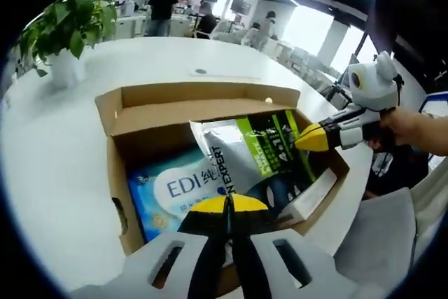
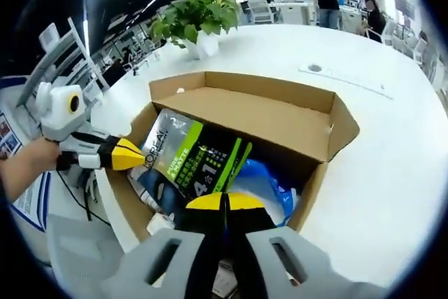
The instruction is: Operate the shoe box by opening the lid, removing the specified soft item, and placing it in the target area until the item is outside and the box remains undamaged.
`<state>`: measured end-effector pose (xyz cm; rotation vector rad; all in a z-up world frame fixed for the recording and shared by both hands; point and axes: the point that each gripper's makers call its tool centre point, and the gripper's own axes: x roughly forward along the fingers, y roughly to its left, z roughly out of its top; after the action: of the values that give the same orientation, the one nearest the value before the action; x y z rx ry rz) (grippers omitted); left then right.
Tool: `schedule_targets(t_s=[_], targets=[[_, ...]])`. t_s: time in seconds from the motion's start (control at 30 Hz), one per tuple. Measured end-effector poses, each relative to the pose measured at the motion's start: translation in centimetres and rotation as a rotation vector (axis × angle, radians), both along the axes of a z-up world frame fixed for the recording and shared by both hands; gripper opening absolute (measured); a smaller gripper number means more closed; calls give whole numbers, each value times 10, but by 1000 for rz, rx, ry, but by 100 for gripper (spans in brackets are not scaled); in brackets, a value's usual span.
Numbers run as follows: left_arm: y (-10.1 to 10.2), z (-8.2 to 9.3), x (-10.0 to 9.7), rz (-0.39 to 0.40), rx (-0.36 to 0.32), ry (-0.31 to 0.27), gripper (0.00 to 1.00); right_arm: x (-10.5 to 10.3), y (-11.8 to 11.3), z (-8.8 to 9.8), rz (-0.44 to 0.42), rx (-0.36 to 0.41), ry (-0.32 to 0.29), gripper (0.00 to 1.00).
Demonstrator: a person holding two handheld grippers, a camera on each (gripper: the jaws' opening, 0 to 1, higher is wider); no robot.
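Silver-green pouch (image 1: 262, 146) lies slantwise in shoe box (image 1: 147, 113), R gripper (image 1: 313, 138) clenched on its edge, L gripper (image 1: 225, 204) nipping near end, jaws closed.

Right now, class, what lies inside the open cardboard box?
Inside the cardboard box a silver-green-black pouch lies over a blue pack. The pouch covers part of that pack; anything beneath them is hidden.

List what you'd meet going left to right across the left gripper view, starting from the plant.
Green potted plant in a white pot → open brown cardboard shoe box → blue EDI packet → silver-and-green pouch → yellow-tipped right gripper
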<state>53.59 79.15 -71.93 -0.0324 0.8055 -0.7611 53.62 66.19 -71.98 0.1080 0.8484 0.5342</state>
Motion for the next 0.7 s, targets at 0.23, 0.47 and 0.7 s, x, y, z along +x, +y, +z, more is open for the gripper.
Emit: schedule_targets(t_s=[0.23,0.47,0.7], targets=[[-7,13,2,-4,-8,-24,0,2,-7,17,-12,17,-28,0],[-20,26,3,-14,-21,-40,0,0,-19,28,-15,-2,-49,0],[-36,37,-1,-39,-28,-53,0,-4,-35,37,-30,-3,-59,0]])
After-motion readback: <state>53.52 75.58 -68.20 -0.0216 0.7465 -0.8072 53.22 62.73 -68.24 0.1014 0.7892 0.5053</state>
